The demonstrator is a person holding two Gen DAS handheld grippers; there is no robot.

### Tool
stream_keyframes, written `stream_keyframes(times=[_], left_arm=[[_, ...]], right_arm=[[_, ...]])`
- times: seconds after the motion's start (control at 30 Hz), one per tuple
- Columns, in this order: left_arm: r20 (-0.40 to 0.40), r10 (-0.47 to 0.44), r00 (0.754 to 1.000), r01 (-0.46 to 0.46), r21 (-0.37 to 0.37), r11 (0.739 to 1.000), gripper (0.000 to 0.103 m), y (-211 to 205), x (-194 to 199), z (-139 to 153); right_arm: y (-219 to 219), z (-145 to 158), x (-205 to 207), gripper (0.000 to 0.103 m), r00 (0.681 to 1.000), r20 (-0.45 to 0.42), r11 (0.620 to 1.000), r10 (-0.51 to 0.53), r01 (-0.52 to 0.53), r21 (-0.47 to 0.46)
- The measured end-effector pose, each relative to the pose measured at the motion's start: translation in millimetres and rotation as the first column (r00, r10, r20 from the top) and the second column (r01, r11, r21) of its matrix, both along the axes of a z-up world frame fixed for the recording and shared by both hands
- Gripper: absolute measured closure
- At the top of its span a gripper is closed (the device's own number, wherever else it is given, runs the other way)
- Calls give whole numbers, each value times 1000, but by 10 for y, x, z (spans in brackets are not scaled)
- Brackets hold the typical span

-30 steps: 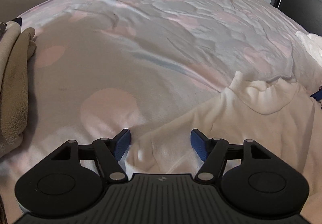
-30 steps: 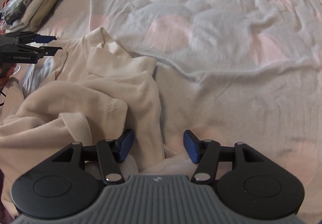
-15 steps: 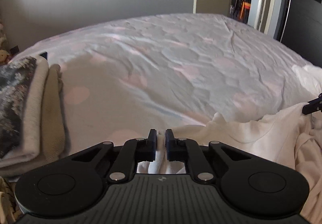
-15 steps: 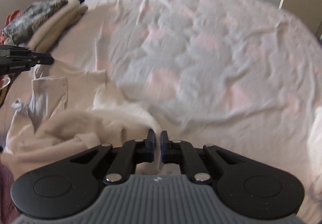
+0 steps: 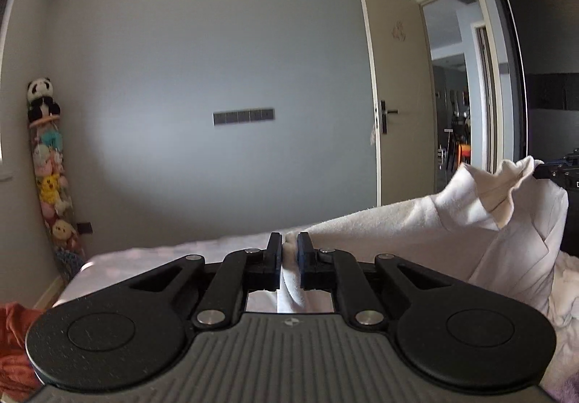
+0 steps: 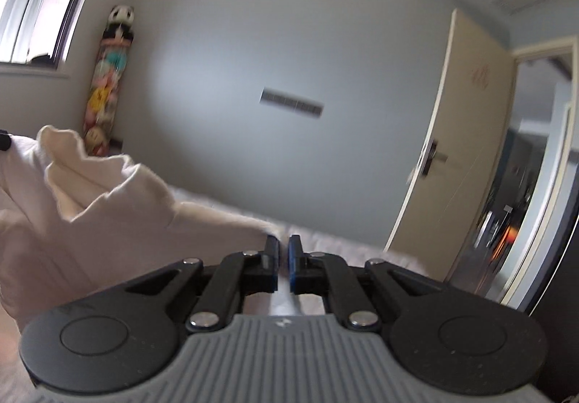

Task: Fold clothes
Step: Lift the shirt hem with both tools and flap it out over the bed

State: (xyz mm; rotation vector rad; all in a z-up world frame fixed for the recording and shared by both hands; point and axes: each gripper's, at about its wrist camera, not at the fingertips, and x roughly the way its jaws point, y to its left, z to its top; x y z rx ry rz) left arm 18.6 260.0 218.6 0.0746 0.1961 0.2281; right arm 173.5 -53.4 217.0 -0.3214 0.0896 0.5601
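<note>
Where half a second ago both cameras were looking down across the bed, they are now facing the grey wall (image 5: 202, 84) and the open door (image 5: 398, 91), because I am lifting the cream garment (image 5: 416, 233) up off the bedspread (image 5: 163, 254). My left gripper (image 5: 288, 254) is staying clamped on one edge of the fabric, its jaws pressed onto a fold that is running down between them. My right gripper (image 6: 283, 260) is likewise pinching the other edge, with only a thin strip of cloth showing in the narrow gap. The garment is hanging stretched between the two tools, its collar (image 6: 90, 171) standing up at the middle, and the lower part is trailing toward the bed. In the corner, a tall hanging holder (image 5: 50, 185) is holding a column of plush toys, with a panda (image 5: 39, 95) sitting on top. An orange cloth (image 5: 14, 330) is lying at the lower left of the left view.
</note>
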Motion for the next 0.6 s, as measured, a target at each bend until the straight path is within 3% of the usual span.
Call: stream_keyframes(times=[0.17,0.3,0.5,0.6], left_arm=[[126,5,992,-12,55,998,96,-283,-192,663],[194,-2,981,-17,96,995,96,-507,-349,987],[282,-14,959,-27,141,990,96,-747,-538,1188],[318,-19,948,-28,142,990,96,-809,-622,1245]], right_arm=[[-226,636,-242,97,989,142,996,-32,21,81],[-404,958,-374,97,977,205,990,-62,34,137],[-644,1248,-642,97,949,304,980,-82,22,196],[-720,1298,-820,97,917,386,976,-105,20,217]])
